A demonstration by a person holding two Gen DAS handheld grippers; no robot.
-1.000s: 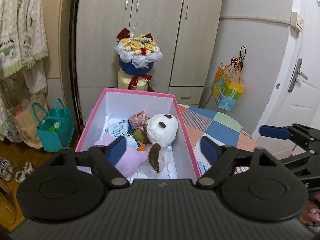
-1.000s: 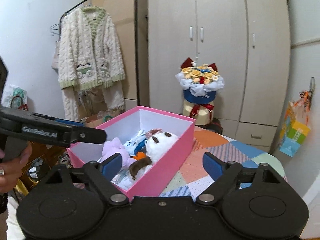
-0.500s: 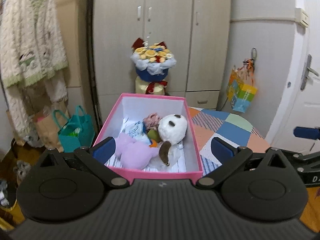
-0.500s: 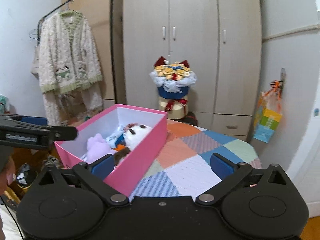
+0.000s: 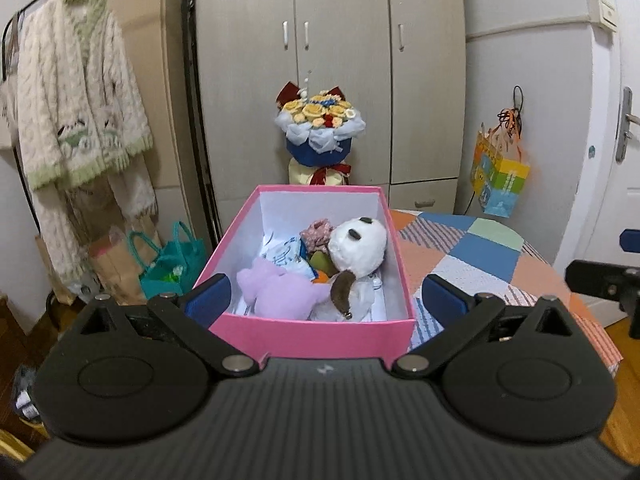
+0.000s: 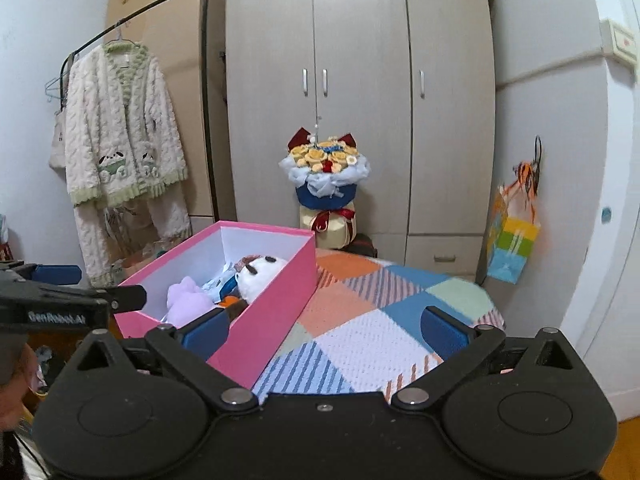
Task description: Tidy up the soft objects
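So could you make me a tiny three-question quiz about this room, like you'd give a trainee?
1. True or false: the white plush dog lies inside the pink box.
2. What stands behind the box, in front of the wardrobe? A) a bouquet B) a lamp C) a fan
3. Fill in: both the left claw and the right claw are ____, holding nothing.

Key: 1 true. 2 A, the bouquet. 3 open.
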